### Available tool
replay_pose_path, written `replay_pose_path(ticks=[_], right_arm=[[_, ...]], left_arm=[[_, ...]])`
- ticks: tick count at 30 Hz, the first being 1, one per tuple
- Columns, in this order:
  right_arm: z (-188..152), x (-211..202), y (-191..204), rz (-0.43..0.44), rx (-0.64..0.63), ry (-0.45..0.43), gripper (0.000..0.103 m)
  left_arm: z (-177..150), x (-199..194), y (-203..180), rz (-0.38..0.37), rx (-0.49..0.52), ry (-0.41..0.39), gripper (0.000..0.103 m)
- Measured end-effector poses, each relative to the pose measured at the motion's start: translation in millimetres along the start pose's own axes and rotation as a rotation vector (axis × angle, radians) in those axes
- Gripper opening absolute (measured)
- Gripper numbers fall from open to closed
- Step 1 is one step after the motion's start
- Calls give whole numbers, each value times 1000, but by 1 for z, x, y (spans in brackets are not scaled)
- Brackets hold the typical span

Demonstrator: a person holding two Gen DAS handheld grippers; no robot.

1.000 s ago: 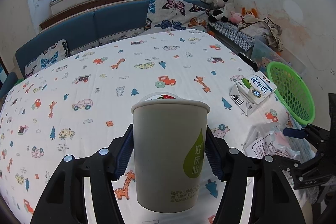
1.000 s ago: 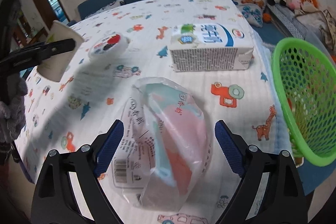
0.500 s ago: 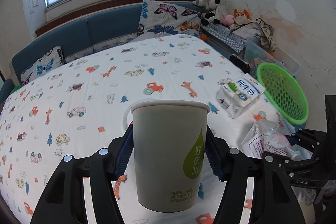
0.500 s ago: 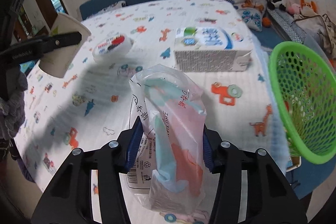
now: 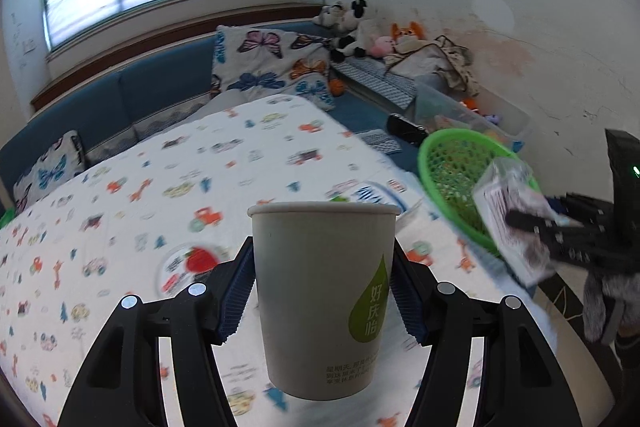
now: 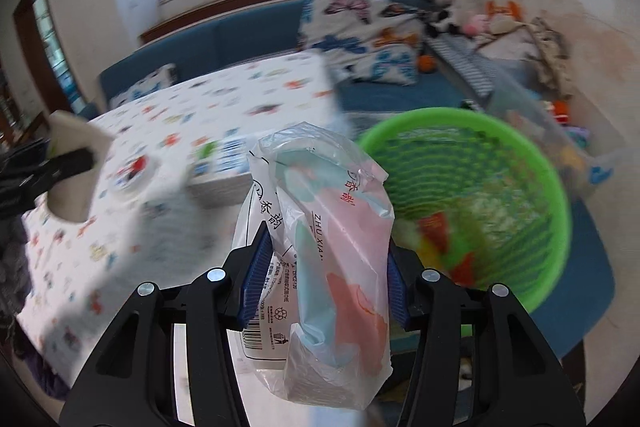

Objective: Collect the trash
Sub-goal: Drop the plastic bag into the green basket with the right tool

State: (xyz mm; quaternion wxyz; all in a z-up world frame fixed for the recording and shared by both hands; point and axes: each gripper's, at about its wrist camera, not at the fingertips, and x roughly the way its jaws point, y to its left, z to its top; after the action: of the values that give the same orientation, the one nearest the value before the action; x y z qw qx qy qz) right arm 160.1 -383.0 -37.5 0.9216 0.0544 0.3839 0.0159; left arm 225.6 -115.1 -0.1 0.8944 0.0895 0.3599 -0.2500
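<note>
While the left tool [image 5: 323,291] clamps an upright beige paper cup [image 5: 323,301] with a green drop logo, the right tool [image 6: 323,277] pinches a crumpled pink-and-teal plastic bag [image 6: 320,259] printed "ZHU XIA".

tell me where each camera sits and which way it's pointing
Left wrist: rides the left gripper, facing along its fingers over the paper cup it holds, toward the table and sofa.
Right wrist: rides the right gripper, looking past its plastic bag toward the green basket.
Shared: cup, bag, basket, table, and each view shows the other gripper.
</note>
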Motion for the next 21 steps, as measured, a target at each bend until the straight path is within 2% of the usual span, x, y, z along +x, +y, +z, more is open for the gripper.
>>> replay_pose_path(ticks=[5,9,15,18,21], right_arm=[[10,7,-58,-89,70,-8,53],[13,17,-95,-144,122,-3,58],[14,32,-125,-190,149,7,66],[15,35,-134,-197,163,3,76],[16,38,-140,-211,164,-1,76]], left_arm=[[12,13,-22,-20,22,10,61],[23,26,-39,-33,44,21,61],[36,43,-63,-52,77,35,61],[43,52,-77,-60,94,41,61],[51,61,-87,-68,105,43,61]])
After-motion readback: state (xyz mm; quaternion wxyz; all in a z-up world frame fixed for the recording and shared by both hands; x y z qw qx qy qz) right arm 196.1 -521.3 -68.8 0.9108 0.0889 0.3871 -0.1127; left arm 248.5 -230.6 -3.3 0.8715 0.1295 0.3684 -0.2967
